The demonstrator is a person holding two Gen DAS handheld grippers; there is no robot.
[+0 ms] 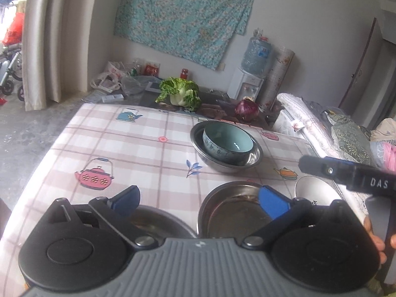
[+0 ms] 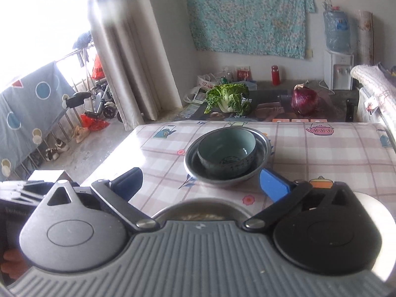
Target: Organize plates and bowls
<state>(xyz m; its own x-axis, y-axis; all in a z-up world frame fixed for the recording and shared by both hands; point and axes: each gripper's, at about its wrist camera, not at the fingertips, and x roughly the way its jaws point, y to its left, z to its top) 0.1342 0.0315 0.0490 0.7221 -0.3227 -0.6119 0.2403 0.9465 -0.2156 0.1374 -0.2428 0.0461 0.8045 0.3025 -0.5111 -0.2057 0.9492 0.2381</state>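
A teal ceramic bowl [image 1: 227,143] sits inside a steel bowl [image 1: 255,159] at the far middle of the checked tablecloth [image 1: 123,148]; both also show in the right wrist view, the teal bowl [image 2: 226,152] inside the steel bowl [image 2: 190,165]. Nearer, an empty steel bowl [image 1: 230,212] lies by another steel dish [image 1: 158,222] and a white bowl [image 1: 314,190]. My left gripper [image 1: 199,199] is open and empty above the near steel dishes. My right gripper [image 2: 200,182] is open and empty, above a steel bowl [image 2: 198,209]; its body [image 1: 346,173] shows at the right.
A cabbage [image 1: 180,94] and a red onion [image 1: 247,109] lie on a dark surface beyond the table's far edge. A water dispenser [image 1: 250,79] stands against the wall. Bedding [image 1: 321,123] is piled along the right. The table's left edge drops to the floor.
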